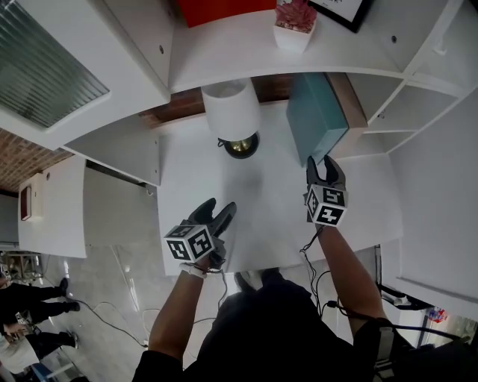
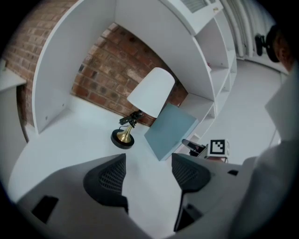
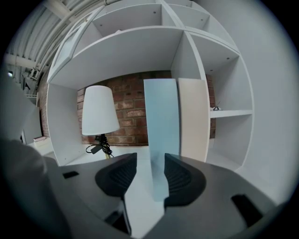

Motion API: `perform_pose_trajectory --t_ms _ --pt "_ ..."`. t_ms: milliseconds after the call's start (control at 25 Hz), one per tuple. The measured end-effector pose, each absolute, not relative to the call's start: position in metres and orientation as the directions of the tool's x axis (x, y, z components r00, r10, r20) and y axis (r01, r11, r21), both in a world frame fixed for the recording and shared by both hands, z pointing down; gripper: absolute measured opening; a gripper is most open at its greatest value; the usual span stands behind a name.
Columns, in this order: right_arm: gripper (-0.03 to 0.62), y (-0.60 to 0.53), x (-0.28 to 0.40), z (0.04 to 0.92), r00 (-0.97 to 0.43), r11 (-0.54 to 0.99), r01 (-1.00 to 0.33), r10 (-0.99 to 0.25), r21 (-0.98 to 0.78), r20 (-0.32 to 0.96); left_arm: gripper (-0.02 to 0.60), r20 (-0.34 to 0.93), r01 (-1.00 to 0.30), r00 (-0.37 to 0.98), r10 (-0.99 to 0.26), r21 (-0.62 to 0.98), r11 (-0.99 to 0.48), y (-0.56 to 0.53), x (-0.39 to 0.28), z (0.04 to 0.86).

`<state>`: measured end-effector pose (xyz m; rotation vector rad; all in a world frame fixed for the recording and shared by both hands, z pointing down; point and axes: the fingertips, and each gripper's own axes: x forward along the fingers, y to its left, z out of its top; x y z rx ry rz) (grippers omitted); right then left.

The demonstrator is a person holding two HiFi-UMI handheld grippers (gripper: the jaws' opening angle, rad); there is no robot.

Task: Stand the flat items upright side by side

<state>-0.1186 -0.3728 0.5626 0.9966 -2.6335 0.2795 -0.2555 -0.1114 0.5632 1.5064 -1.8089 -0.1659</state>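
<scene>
A teal flat book (image 1: 317, 119) stands upright at the back right of the white desk (image 1: 261, 216), with a beige flat item (image 1: 345, 95) upright against its right side. My right gripper (image 1: 324, 170) reaches the teal book's near edge. In the right gripper view the teal book (image 3: 161, 121) runs down between the jaws of that gripper (image 3: 150, 164), close against the right one, with a gap on the left; the beige item (image 3: 192, 119) stands beside it. My left gripper (image 1: 218, 215) hovers open and empty over the desk's front left, and the left gripper view shows nothing between its jaws (image 2: 148, 164).
A white-shaded lamp (image 1: 231, 110) with a brass base stands at the back middle, left of the books. Shelf cubbies (image 1: 407, 104) lie to the right. On the shelf above sit a red box (image 1: 224, 9), a potted pink plant (image 1: 293, 26) and a framed picture (image 1: 340, 11).
</scene>
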Motion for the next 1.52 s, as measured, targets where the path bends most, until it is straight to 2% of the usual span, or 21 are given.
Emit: perform_pose_trajectory --t_ms 160,320,720,1080,1520 --pt "0.152 -0.347 -0.121 0.540 -0.753 0.769 -0.632 -0.577 -0.103 0.317 0.246 0.450 -0.900 -0.134 -0.883 0.317 0.298 -0.103 -0.265 0.538" --pt "0.130 -0.310 -0.134 0.506 -0.808 0.820 -0.565 -0.529 -0.088 0.258 0.168 0.373 -0.941 -0.209 -0.904 0.174 0.289 -0.093 -0.270 0.503" --pt "0.042 -0.209 -0.164 0.406 -0.903 0.908 -0.419 -0.419 0.020 0.097 0.055 0.129 -0.939 -0.327 -0.936 0.062 0.337 -0.061 -0.281 0.410" --pt "0.000 -0.145 -0.178 0.358 -0.940 0.936 -0.335 -0.340 0.107 0.032 0.028 0.008 -0.957 -0.288 -0.958 0.040 0.288 -0.042 -0.266 0.351" --pt "0.000 -0.106 -0.174 0.309 -0.945 0.931 -0.327 -0.322 0.163 -0.058 0.021 -0.109 -0.963 -0.242 -0.964 -0.095 0.253 -0.015 -0.244 0.300"
